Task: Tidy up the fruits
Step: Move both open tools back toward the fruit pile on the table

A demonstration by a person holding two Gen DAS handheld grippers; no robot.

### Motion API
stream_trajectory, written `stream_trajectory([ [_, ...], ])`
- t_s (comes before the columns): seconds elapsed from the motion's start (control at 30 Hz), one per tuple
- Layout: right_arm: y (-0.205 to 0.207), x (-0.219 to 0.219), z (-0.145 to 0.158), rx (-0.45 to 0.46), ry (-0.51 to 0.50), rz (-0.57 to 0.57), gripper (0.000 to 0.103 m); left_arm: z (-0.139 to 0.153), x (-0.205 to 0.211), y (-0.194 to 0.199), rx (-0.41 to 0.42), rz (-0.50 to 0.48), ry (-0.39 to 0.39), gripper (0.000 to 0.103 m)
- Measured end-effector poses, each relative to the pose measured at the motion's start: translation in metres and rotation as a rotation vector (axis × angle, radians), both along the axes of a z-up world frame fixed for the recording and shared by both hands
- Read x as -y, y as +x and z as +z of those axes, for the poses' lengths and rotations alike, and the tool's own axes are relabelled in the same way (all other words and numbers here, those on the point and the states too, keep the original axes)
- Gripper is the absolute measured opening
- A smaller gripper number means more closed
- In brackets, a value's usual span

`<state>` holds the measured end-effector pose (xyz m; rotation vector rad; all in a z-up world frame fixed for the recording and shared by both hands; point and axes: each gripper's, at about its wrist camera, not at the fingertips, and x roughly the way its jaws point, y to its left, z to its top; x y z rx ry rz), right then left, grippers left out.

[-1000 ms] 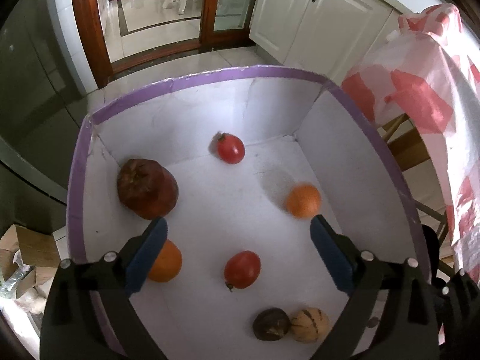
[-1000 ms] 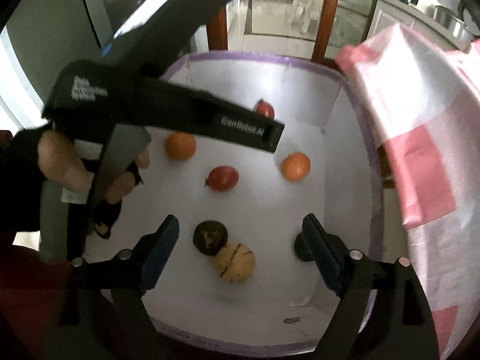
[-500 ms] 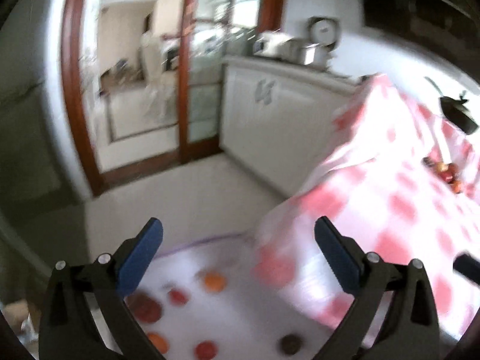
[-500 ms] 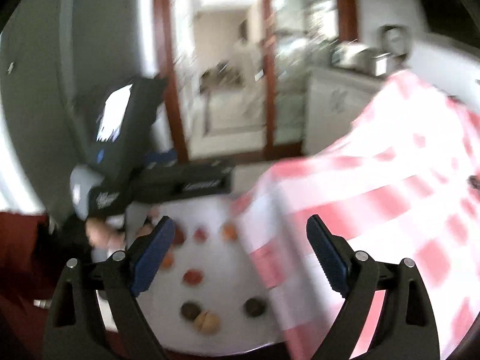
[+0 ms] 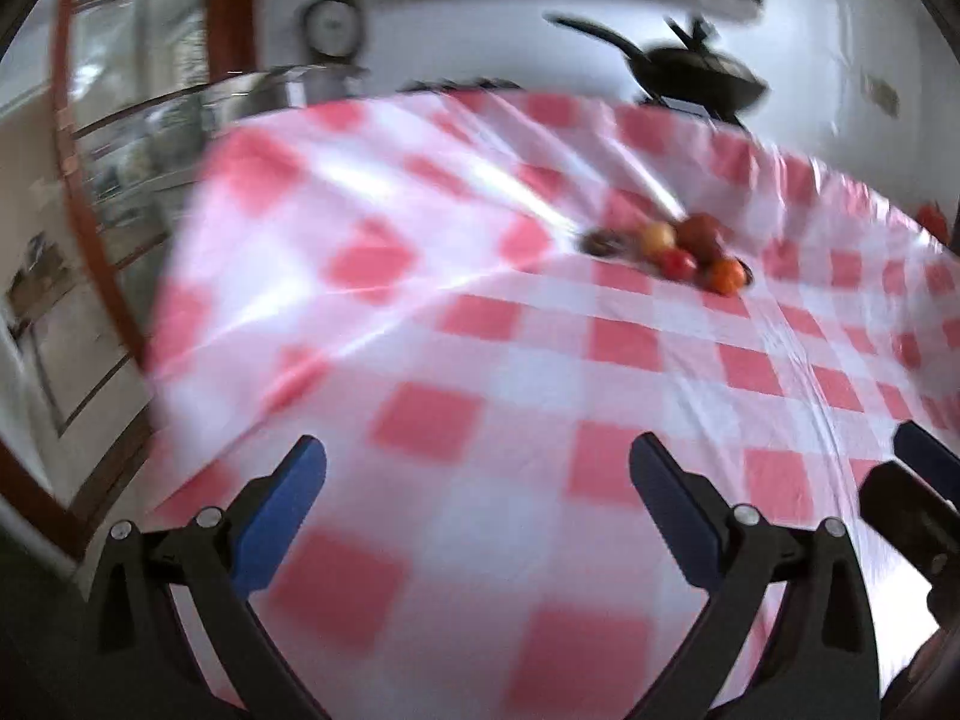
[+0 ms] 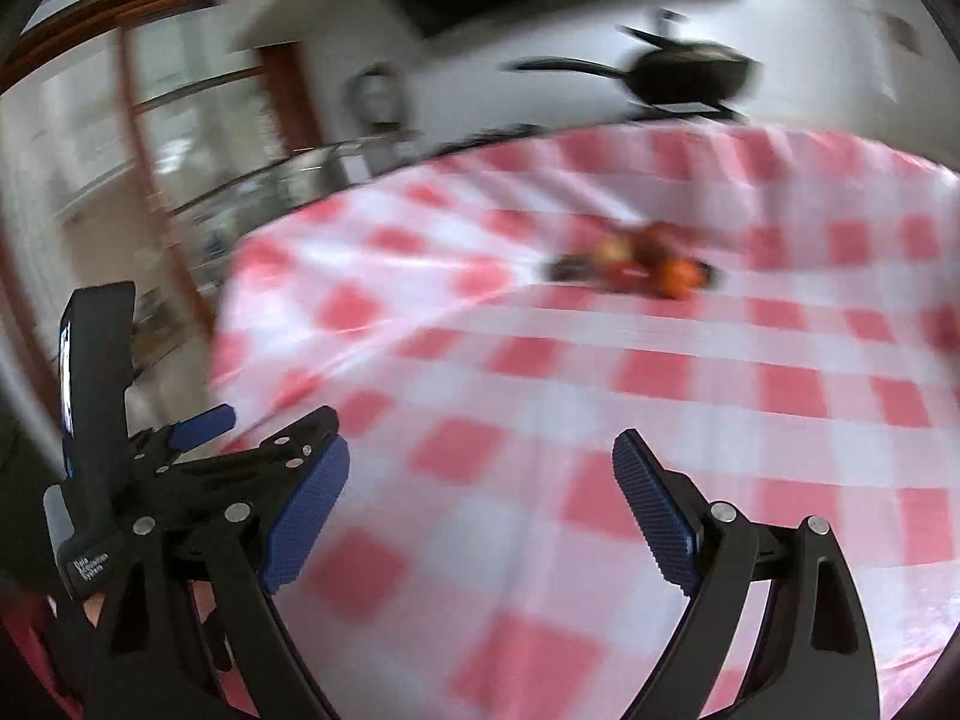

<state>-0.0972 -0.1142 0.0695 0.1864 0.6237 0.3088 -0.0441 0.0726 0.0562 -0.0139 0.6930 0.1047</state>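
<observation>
A small pile of fruits [image 5: 678, 252] lies far back on the red-and-white checked tablecloth [image 5: 480, 372]: red, orange, yellow and dark ones, blurred. It also shows in the right wrist view [image 6: 642, 261]. My left gripper [image 5: 477, 480] is open and empty above the near part of the table. My right gripper [image 6: 480, 495] is open and empty too, well short of the fruits. The left gripper also shows at the left of the right wrist view [image 6: 198, 426].
A black pan [image 5: 696, 75] sits behind the table by the white wall. A wooden-framed glass door [image 5: 84, 192] is at the left. The table edge drops off on the left side. Both views are motion-blurred.
Both grippers have lifted away from the white box of fruits on the floor and swung up over the checked table. The box is out of view now. Both stay open.
</observation>
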Motion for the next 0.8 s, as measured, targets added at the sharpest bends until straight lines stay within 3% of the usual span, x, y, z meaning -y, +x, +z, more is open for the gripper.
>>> stream_trajectory([
  [0.13, 0.029, 0.047, -0.022, -0.086, 0.024, -0.144, 0.087, -0.013, 0.033, 0.052, -0.05, -0.083, -0.09, 0.101],
  [0.37, 0.078, 0.069, -0.031, -0.122, -0.017, -0.211, 0.087, -0.036, 0.057, 0.117, -0.111, -0.118, -0.202, 0.101],
  [0.57, 0.124, 0.078, -0.042, -0.163, -0.051, -0.244, 0.087, -0.043, 0.039, 0.135, -0.12, -0.091, -0.354, 0.101],
  [0.8, 0.175, 0.092, -0.052, -0.193, 0.028, -0.223, 0.087, -0.04, 0.036, 0.129, -0.076, -0.128, -0.398, 0.101],
])
